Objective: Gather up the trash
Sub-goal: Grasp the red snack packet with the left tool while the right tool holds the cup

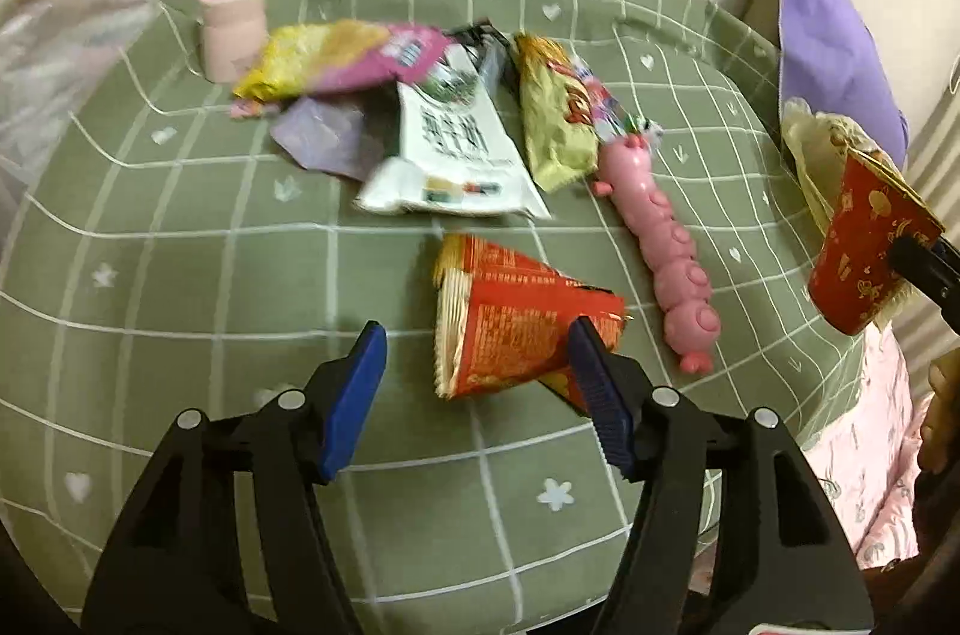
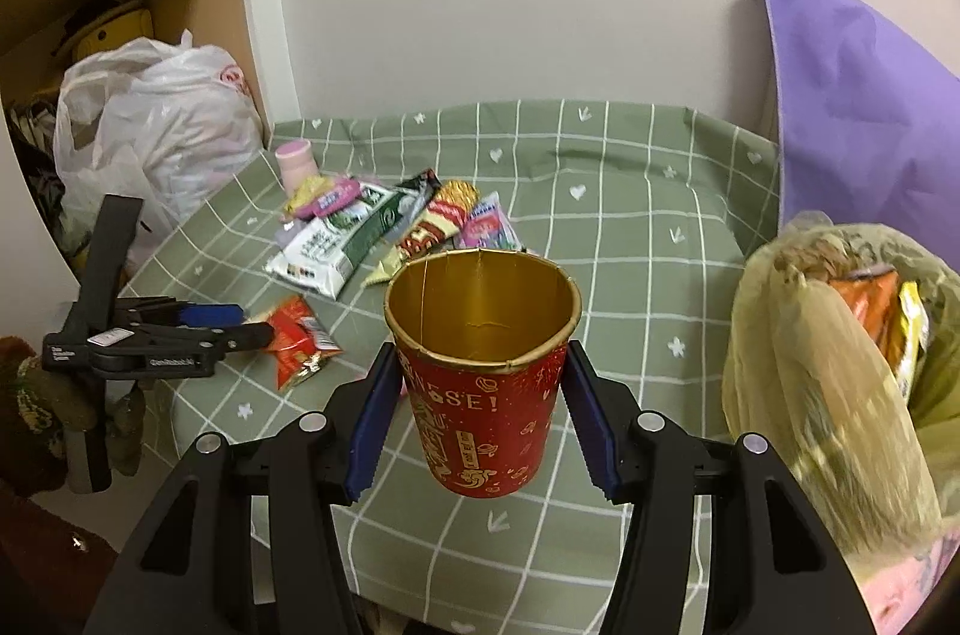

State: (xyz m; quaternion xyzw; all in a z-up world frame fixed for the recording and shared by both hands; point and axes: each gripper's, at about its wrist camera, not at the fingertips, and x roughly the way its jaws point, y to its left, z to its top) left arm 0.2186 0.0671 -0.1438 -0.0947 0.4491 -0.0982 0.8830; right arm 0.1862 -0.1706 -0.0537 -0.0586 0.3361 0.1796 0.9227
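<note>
My right gripper is shut on a red paper cup with a gold inside, held upright above the green checked cloth; the cup also shows in the left wrist view. A yellowish trash bag with wrappers in it hangs just right of the cup. My left gripper is open, its fingers either side of a red snack wrapper lying on the cloth. Further back lie a white packet, a yellow-pink wrapper and a gold-green wrapper.
A pink caterpillar toy lies right of the red wrapper. A pink bottle stands at the back left. A purple pillow leans on the wall at right. A white plastic bag sits by a shelf on the left.
</note>
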